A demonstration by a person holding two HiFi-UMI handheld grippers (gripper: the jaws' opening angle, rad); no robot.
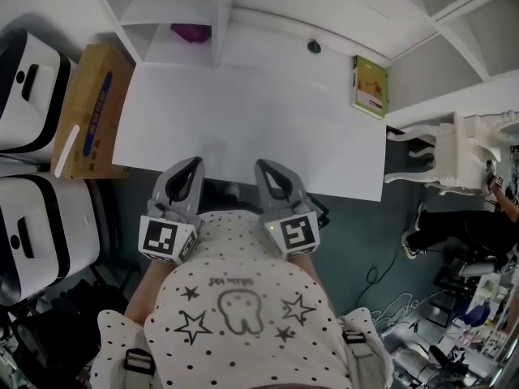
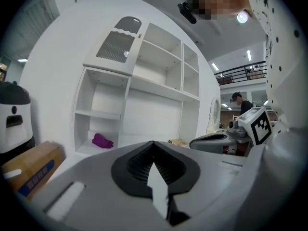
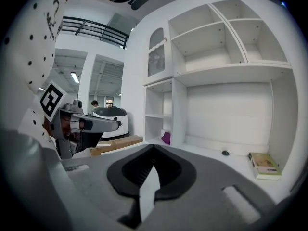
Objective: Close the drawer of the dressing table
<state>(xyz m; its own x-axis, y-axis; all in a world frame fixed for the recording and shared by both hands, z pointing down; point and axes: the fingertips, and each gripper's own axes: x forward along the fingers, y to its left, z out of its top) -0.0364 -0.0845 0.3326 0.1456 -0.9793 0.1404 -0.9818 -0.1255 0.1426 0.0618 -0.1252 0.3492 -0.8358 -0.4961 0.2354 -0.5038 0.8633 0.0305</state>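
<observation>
The white dressing table (image 1: 243, 120) fills the middle of the head view, with its shelf unit (image 2: 144, 81) behind it. No drawer front shows in any view; the table's front edge runs just beyond the grippers. My left gripper (image 1: 188, 168) and right gripper (image 1: 268, 173) hang side by side close to the person's body, pointing at the table. In the left gripper view the left gripper (image 2: 154, 146) is shut with nothing between its jaws. The right gripper (image 3: 154, 148) is shut and empty too.
A purple cloth (image 1: 191, 32) lies in a low shelf. A small dark knob (image 1: 314, 47) and a green book (image 1: 370, 86) sit on the tabletop at the back right. A cardboard box (image 1: 89, 108) and white appliances (image 1: 32, 79) stand left, a white ornate stool (image 1: 458, 152) right.
</observation>
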